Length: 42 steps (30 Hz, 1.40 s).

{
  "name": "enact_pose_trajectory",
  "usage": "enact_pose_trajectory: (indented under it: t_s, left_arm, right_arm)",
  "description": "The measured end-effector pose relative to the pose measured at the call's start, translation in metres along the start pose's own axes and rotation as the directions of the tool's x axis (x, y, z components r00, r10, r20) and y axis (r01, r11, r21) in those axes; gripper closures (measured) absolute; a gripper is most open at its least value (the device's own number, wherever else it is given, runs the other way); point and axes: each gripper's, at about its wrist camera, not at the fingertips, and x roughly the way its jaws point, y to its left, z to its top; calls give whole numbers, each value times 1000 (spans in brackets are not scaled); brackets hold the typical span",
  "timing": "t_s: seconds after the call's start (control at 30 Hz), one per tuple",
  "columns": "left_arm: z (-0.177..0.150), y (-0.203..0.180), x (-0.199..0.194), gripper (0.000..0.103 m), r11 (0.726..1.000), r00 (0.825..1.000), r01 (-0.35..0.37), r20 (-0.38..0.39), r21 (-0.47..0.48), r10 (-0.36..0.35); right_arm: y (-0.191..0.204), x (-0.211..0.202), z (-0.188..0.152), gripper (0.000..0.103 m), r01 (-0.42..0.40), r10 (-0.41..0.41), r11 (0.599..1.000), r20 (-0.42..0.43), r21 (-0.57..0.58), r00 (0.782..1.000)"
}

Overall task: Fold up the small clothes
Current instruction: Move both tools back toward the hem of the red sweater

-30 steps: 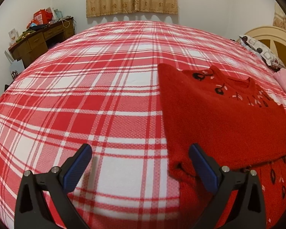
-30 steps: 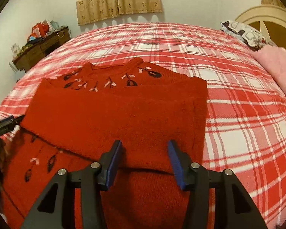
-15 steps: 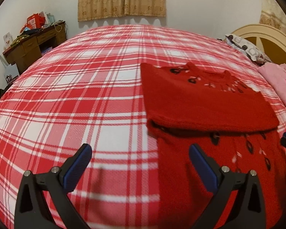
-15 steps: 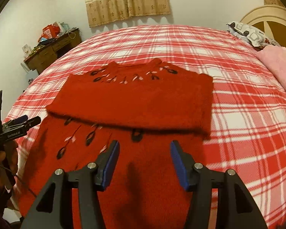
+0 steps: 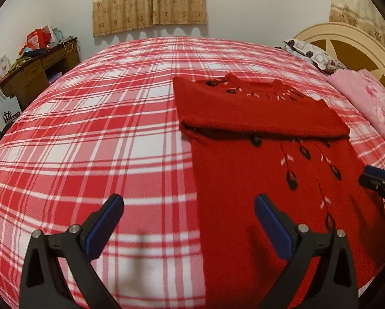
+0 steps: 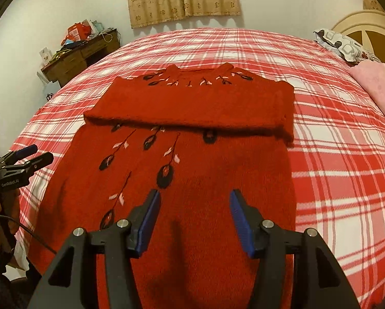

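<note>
A small red knit sweater with black and pink embroidery lies flat on the plaid bed, its sleeves folded across the chest as a band. It also shows in the left wrist view. My left gripper is open and empty above the sweater's left edge near the hem. My right gripper is open and empty above the lower body of the sweater. The left gripper shows at the left edge of the right wrist view; the right gripper's tip shows at the right edge of the left wrist view.
The red and white plaid bedspread covers the bed. A pink blanket, a patterned pillow and a cream headboard are at right. A cluttered wooden desk stands at far left. Curtains hang behind.
Both grippers have pulled back from the folded sleeve band toward the hem and risen. More of the sweater's lower body shows now. Both stay open.
</note>
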Motion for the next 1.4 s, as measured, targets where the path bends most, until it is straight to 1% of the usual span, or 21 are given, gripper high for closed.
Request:
enact_pose_trajectory:
  t_s: [0.33,0.53,0.87,0.93,1.0,1.07,1.17,1.3,1.4]
  left_arm:
    - [-33,-3,-22,0,999,999,28,-38,28,-27]
    - [-51,1,-26,0,999,997,32,-71,16,-30]
    - [-89,2,-38,1,996,987,88,-137,3,-87]
    - [-94,1,-39,2,995,983,104,-153,-6,-104]
    - [-99,0,-41,10,990,976,136,-171,-23,-138]
    - [-103,-4,-42,15,985,967,168,-191,-33,-172]
    - [-107,-8,-46,22,980,958,196,-203,-43,-200]
    - [-112,-6,-52,26,966,942,242,-216,-89,-256]
    - [-114,-4,-53,26,958,933,264,-222,-115,-284]
  right_arm:
    - [8,-10,-27,45,-13,13,1000,-27,12,1000]
    - [10,-18,-40,45,-15,16,1000,-37,22,999]
    - [18,-42,-67,45,-3,3,1000,-39,7,999]
    - [19,-46,-73,45,-3,4,1000,-35,11,999]
    - [19,-50,-80,45,-11,11,1000,-35,21,999]
    - [19,-53,-86,44,-22,23,999,-34,35,999]
    - [20,-54,-90,44,-34,36,998,-35,49,999]
    - [20,-58,-91,43,-41,42,998,-22,55,999]
    - [19,-60,-92,41,-48,49,996,-9,68,999]
